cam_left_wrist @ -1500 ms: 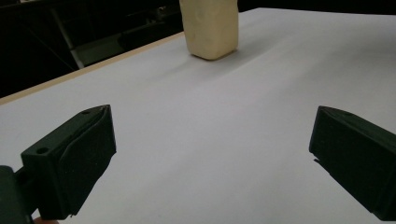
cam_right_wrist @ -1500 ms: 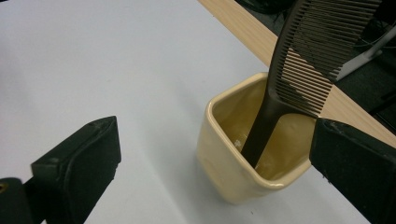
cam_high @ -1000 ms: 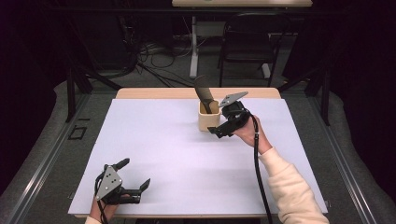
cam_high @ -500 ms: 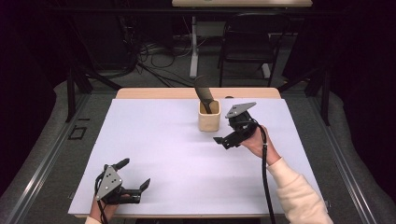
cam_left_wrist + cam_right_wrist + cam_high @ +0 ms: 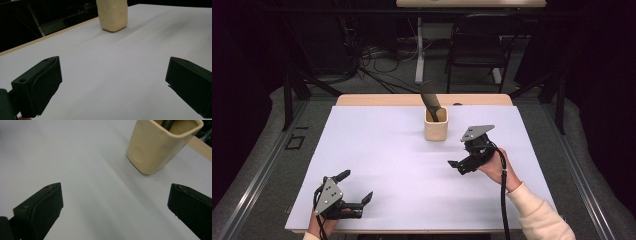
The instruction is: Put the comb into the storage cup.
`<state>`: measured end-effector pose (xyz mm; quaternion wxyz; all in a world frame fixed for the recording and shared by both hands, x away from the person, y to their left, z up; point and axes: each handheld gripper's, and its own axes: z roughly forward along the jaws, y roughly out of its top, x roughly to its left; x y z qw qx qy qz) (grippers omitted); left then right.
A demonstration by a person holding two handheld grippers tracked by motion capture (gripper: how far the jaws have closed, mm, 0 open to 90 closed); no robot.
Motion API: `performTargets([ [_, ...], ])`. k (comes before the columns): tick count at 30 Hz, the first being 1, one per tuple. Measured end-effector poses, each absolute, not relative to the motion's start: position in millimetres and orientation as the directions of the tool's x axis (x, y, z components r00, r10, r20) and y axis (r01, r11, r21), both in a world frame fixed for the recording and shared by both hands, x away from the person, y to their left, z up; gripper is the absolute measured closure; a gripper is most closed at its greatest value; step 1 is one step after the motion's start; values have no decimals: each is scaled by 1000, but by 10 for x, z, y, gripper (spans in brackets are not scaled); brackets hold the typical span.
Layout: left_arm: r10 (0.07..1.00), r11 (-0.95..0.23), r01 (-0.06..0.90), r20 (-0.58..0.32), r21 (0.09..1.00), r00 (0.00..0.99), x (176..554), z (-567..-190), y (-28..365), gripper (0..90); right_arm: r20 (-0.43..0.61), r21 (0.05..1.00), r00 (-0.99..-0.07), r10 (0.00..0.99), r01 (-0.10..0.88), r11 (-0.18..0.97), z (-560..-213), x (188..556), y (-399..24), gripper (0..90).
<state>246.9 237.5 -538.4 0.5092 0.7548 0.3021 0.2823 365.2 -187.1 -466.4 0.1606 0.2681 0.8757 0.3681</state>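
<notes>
A cream holder (image 5: 435,128) stands at the far middle of the white table top (image 5: 387,150), with a dark utensil (image 5: 430,96) leaning out of it. My right gripper (image 5: 460,159) hovers open to the holder's near right, apart from it, nothing between its jaws. In the right gripper view the holder (image 5: 160,145) sits ahead at upper right, the utensil's handle (image 5: 168,122) inside it, beyond the open gripper (image 5: 115,205). My left gripper (image 5: 357,186) rests open at the near left edge. The left gripper view has the holder (image 5: 113,13) far ahead of the open gripper (image 5: 112,82).
A bare wooden strip (image 5: 377,100) runs along the table's far edge. Behind the table stand a black chair (image 5: 477,45) and a white post (image 5: 419,55), with cables (image 5: 377,60) on the floor.
My right gripper has drawn back from the holder toward the near right side, its jaws open. The utensil stays in the holder. The left gripper has not moved.
</notes>
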Motion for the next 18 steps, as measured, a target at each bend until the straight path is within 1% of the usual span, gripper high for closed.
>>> performTargets([
  [7,743,-299,168,119,939,658,2463,-5383,2371,4,-95,725,-805,586,347,595,-4723,3498,-1931,0],
  [13,744,-299,167,120,939,657,2460,-5382,2374,4,-100,729,-794,600,352,587,-4820,3386,-2014,0],
  [15,744,-299,168,119,939,658,2460,-5383,2372,3,-120,737,-784,609,341,584,-4847,3339,-2047,0],
  [18,743,-303,169,122,938,658,2464,-5384,2370,3,-113,745,-779,617,345,571,-4869,3279,-2101,0],
])
